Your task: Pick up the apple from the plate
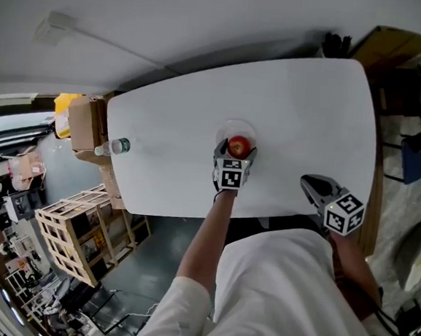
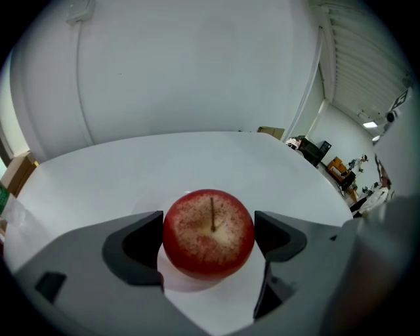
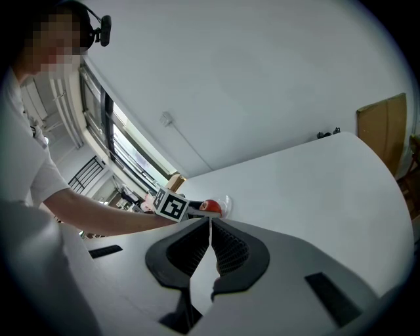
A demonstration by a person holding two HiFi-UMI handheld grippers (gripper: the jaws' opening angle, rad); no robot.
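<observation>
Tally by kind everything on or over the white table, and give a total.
apple: 1
plate: 1
bottle: 1
hand-held gripper: 2, the left hand-held gripper and the right hand-held gripper
Total: 5

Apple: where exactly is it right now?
In the head view the apple sits on a clear plate near the middle of the white table, between the open left tongs.
</observation>
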